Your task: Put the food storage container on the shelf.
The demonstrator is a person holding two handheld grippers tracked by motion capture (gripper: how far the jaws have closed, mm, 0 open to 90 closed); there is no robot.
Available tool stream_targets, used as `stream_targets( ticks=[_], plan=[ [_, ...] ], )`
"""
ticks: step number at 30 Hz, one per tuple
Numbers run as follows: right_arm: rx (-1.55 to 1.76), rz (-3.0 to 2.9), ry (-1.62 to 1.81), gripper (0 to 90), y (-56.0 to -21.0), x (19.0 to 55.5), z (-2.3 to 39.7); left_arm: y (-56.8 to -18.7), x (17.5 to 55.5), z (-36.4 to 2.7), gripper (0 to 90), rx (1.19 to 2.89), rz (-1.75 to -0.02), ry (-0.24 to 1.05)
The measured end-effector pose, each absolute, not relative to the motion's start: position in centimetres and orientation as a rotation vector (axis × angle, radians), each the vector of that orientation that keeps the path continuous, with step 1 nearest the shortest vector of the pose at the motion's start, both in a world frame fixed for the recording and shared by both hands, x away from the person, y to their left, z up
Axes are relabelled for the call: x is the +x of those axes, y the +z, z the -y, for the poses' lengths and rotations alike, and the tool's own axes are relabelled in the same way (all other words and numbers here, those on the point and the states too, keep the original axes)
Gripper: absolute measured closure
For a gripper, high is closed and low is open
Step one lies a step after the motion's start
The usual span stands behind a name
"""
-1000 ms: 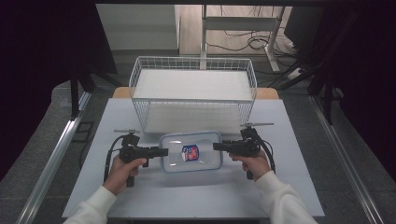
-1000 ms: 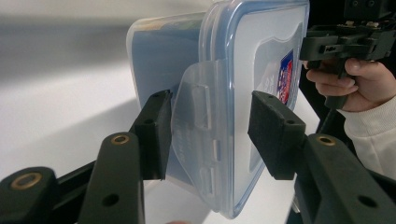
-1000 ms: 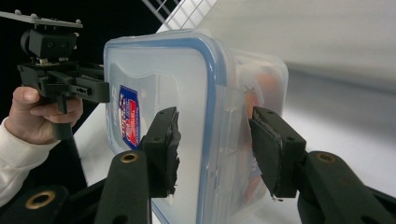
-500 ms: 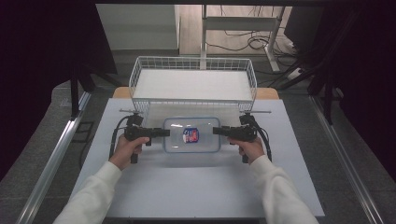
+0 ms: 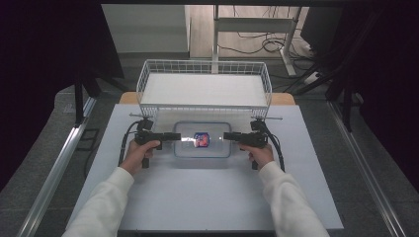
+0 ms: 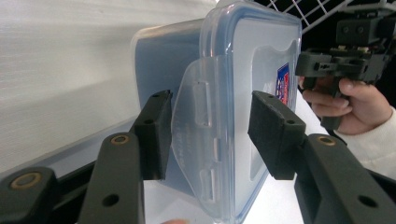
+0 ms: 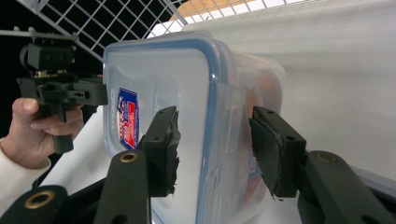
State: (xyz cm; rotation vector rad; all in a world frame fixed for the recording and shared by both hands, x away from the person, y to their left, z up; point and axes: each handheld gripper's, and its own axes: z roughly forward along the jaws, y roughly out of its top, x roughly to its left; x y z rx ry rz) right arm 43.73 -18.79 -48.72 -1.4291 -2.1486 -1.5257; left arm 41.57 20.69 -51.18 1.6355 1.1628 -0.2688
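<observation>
Both grippers are clamping one clear plastic food container (image 5: 202, 139), each at one short end. Seen from above, the left gripper (image 5: 176, 136) is reaching in from the left and the right gripper (image 5: 227, 136) from the right, their black bodies lying roughly level and pointing at each other across the box.

Along the left gripper's own jaws, the pads (image 6: 156, 133) are sitting on either side of the container's end (image 6: 219, 116), one against the bluish tub wall and one against the lid face, with the hinged locking flap (image 6: 198, 126) of the lid standing out between them. The jaws are closed in on that end and gripping it.

Along the right gripper's jaws, the pads (image 7: 163, 149) are likewise pressing on the opposite end (image 7: 219, 121), one on the lid face and one on the tub side, straddling the blue-sealed rim and its side clip (image 7: 233, 119).

A red and blue label (image 5: 201, 138) is showing on the lid's middle. The container is sitting over the white table (image 5: 207, 197), just in front of the white wire basket (image 5: 204, 89); whether it is resting on the surface or is lifted clear cannot be told. White sleeves (image 5: 291, 202) are coming in from the bottom edge.
</observation>
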Motion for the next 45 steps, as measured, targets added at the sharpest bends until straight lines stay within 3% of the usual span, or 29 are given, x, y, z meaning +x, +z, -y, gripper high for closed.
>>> stream_targets(
  ticks=[23, 31, 37, 45],
  plan=[
    [-1.644, 2.024, -1.525, 49.8, -49.4, 44.0, 18.6, -52.2, 41.9, -19.8, 46.3, 1.548, -1.231, -0.240],
    [-1.621, 2.188, -1.567, 45.3, -47.7, 41.8, 19.4, -49.9, 39.2, -19.5, 38.3, 1.640, -1.198, -0.036],
    [-1.464, 2.584, -1.526, 50.3, -45.7, 38.5, 19.7, -48.3, 35.7, -19.4, 33.0, 1.761, -1.165, 0.104],
    [-1.195, 2.839, -1.442, 68.4, -45.9, 33.3, 18.4, -48.1, 30.4, -19.0, 30.3, 1.860, -1.120, 0.147]
  ],
)
